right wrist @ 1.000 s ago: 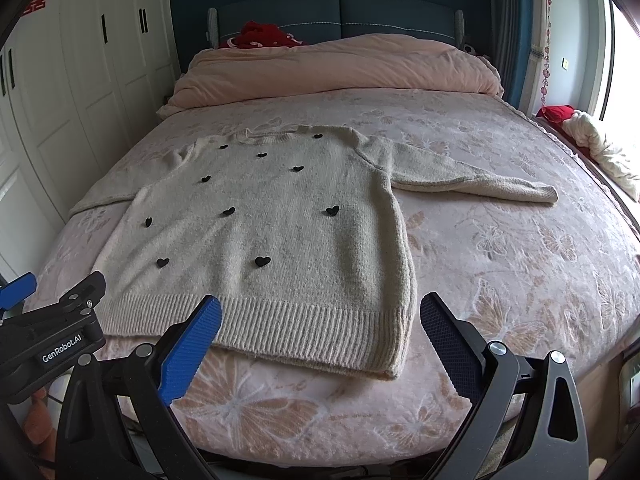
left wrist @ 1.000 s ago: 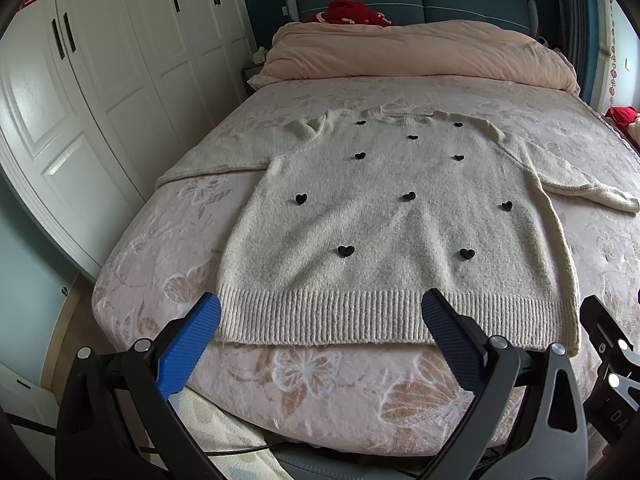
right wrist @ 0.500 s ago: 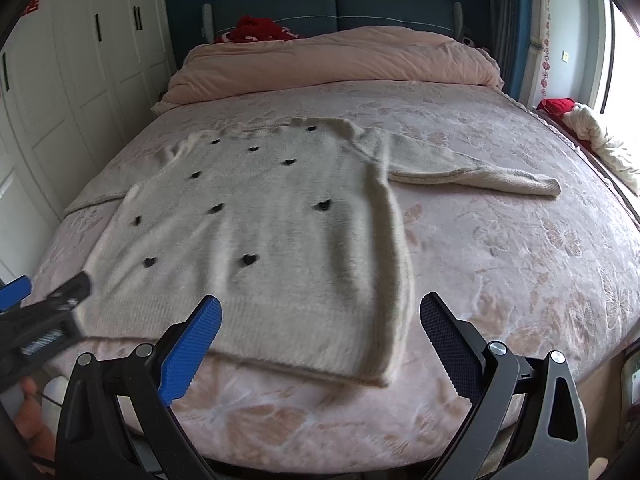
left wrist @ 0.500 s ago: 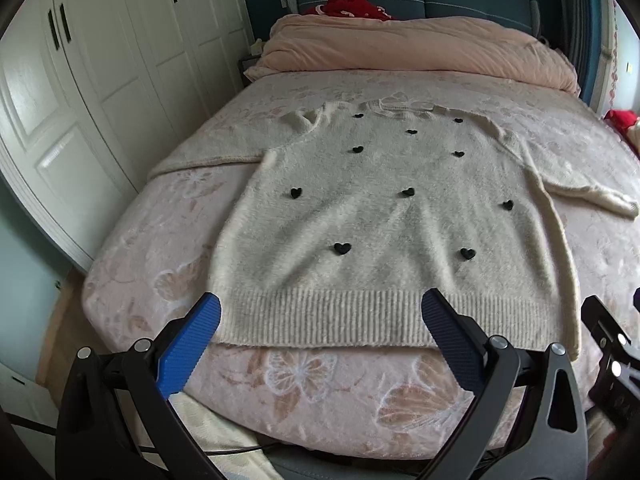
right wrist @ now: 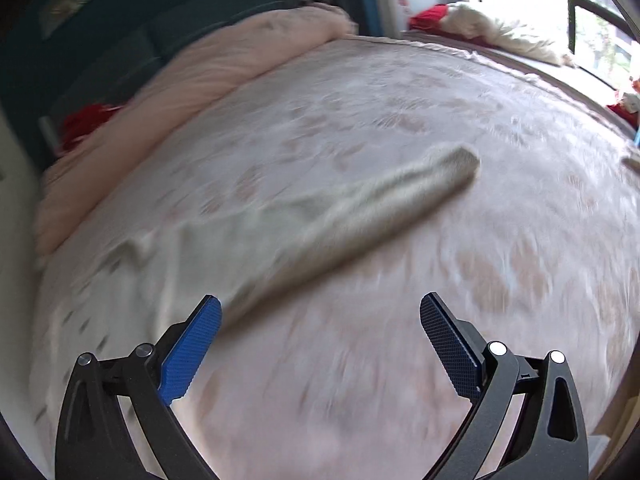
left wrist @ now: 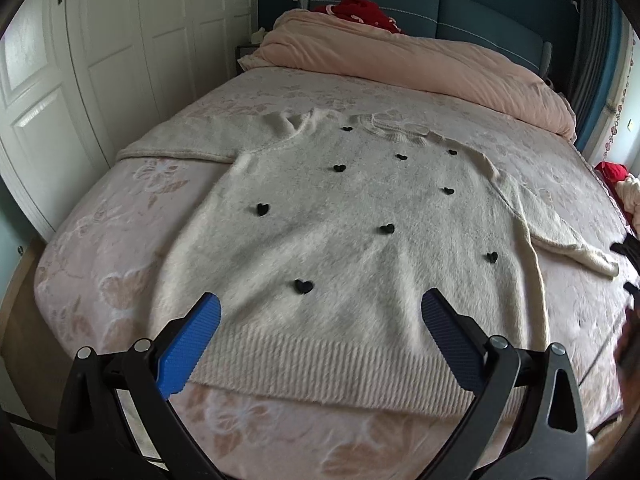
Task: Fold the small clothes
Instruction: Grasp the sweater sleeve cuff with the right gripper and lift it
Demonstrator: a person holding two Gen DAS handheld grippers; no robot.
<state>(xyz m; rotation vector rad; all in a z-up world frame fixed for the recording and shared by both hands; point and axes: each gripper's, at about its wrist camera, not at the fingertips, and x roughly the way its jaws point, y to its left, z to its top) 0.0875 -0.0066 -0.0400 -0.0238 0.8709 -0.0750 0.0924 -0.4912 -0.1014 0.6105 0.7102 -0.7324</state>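
White wardrobe doors (left wrist: pixel 120 60) line one side of a bed (left wrist: pixel 100 264) spread with a pink floral cover, a rolled duvet (left wrist: pixel 420 64) at its head. On the bed lies a cream sweater (left wrist: pixel 340 248) dotted with black hearts, flat, sleeves out. The left gripper (left wrist: pixel 320 322) hovers over its ribbed hem, jaws wide and empty. The right gripper (right wrist: pixel 320 320), jaws wide, faces one sleeve (right wrist: pixel 384 200) in a blurred view.
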